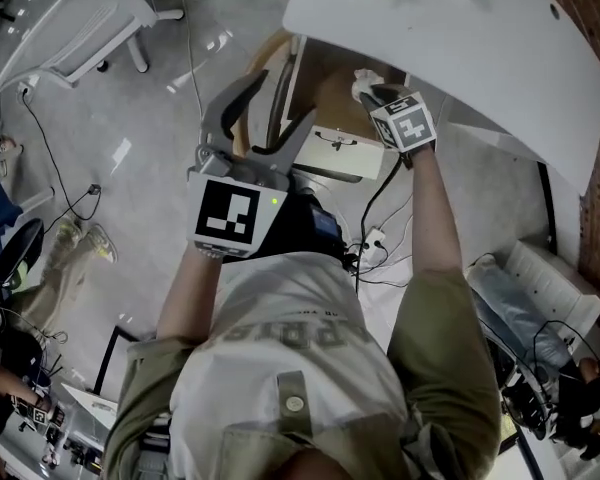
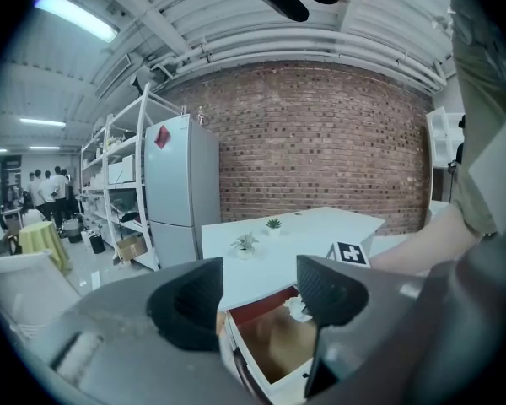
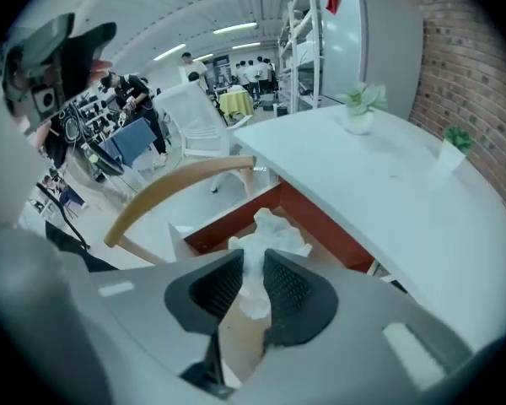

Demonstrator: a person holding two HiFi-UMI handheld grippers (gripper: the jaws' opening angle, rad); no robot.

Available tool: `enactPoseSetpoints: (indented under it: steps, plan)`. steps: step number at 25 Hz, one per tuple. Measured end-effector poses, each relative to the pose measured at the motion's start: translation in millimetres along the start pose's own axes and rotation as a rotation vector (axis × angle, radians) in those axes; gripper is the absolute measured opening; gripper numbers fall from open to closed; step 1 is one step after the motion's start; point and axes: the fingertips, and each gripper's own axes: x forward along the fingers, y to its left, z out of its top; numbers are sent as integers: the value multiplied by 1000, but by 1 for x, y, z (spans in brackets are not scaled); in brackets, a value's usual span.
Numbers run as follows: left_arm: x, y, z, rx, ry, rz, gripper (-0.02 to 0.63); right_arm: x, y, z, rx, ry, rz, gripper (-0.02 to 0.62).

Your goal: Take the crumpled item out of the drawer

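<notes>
Pinching crumpled white paper [image 3: 274,226] at brown drawer [image 3: 215,226]: right tongs [image 3: 253,264]; left tongs [image 2: 260,277] gaping, empty.

One table [image 1: 460,38]. Two plants stand on the table: one plant [image 3: 360,108] and a second plant [image 3: 455,142] further along its top. One drawer [image 1: 335,153] hangs open under the table's edge, with one wad [image 3: 274,230] at it. Two grippers are at the table, the left gripper [image 2: 260,298] and the right gripper [image 3: 253,281], each with one cube, so two cubes [image 1: 225,213] in all. Two chairs: a wooden chair [image 3: 177,182] just beside the table and a white chair [image 1: 80,18] well apart from it. Beyond the table are one fridge [image 2: 181,188] and one rack [image 2: 118,192]. People far past the table are too small to count.
</notes>
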Motion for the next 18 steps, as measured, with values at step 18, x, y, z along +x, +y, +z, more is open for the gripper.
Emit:
enactPoseSetpoints:
  steps: [18]
  plan:
    - [-47, -44, 96, 81, -110, -32, 255, -268, 57, 69, 328, -632, -288, 83]
